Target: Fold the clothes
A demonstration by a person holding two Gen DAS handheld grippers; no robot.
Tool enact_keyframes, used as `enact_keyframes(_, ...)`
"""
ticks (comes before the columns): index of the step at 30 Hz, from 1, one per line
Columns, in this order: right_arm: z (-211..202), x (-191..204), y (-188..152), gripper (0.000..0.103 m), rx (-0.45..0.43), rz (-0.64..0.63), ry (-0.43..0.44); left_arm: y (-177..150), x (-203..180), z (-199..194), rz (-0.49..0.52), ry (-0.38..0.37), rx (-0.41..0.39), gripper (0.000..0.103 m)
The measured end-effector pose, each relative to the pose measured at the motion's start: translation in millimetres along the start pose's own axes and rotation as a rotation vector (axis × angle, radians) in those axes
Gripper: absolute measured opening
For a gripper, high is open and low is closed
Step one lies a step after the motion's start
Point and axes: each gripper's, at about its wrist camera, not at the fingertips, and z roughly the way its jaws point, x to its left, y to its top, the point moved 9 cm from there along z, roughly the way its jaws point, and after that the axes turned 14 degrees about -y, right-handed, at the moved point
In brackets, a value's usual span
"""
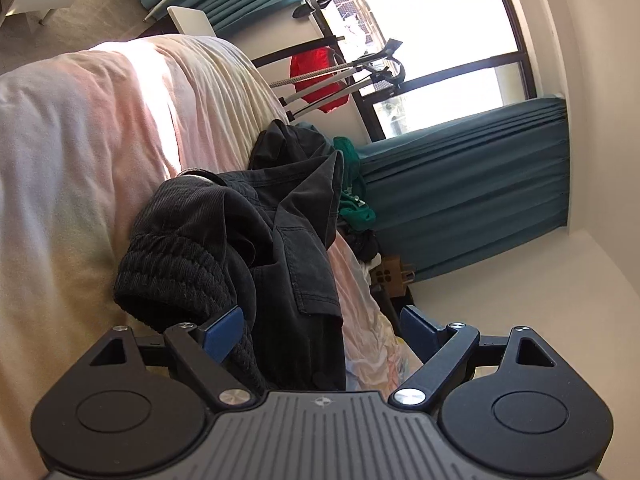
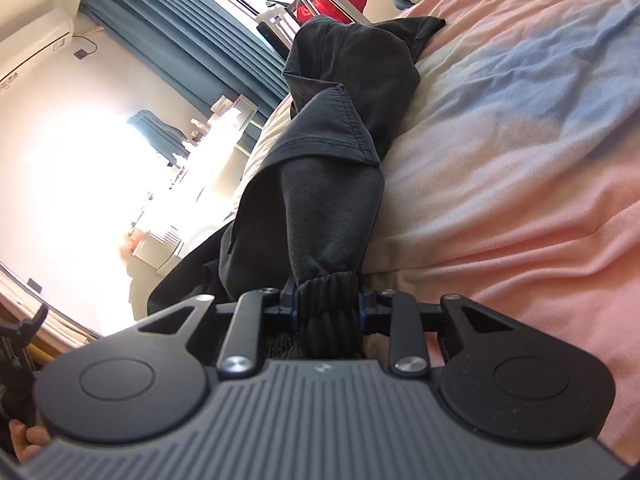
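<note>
A dark grey pair of trousers (image 1: 288, 208) lies bunched on the pink and cream bed sheet (image 1: 80, 140). Its ribbed elastic band (image 1: 172, 272) sits just past my left gripper's left pad. My left gripper (image 1: 320, 332) is open, its blue pads wide apart, with the dark cloth lying loose between them. In the right wrist view the same trousers (image 2: 332, 168) stretch away over the sheet (image 2: 520, 160). My right gripper (image 2: 328, 308) is shut on the trousers' gathered ribbed band (image 2: 328, 284).
A heap of green clothes (image 1: 352, 196) lies further along the bed. A red garment (image 1: 320, 76) hangs on a rack by the window, beside teal curtains (image 1: 460, 184). A person's fingers (image 2: 28, 436) show at the lower left.
</note>
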Motion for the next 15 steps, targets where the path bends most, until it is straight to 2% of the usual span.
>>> enact_keyframes(3, -1, -1, 0, 0.027, -0.005, 0.012, -0.007, -15, 11, 23, 0.001, 0.068, 0.095, 0.087)
enact_keyframes(5, 1, -5, 0, 0.027, 0.002, 0.029, -0.011, -23, 30, 34, -0.032, 0.143, 0.114, 0.088)
enact_keyframes(7, 3, -7, 0, 0.027, 0.011, 0.043, -0.013, -22, 52, 35, -0.081, 0.225, 0.015, 0.087)
enact_keyframes(10, 4, -8, -2, 0.027, 0.014, 0.039, -0.013, -17, 76, 42, -0.158, 0.227, -0.061, 0.087)
enact_keyframes(15, 1, -10, -5, 0.027, 0.008, 0.039, -0.021, -10, 84, 51, -0.164, 0.204, -0.1, 0.087)
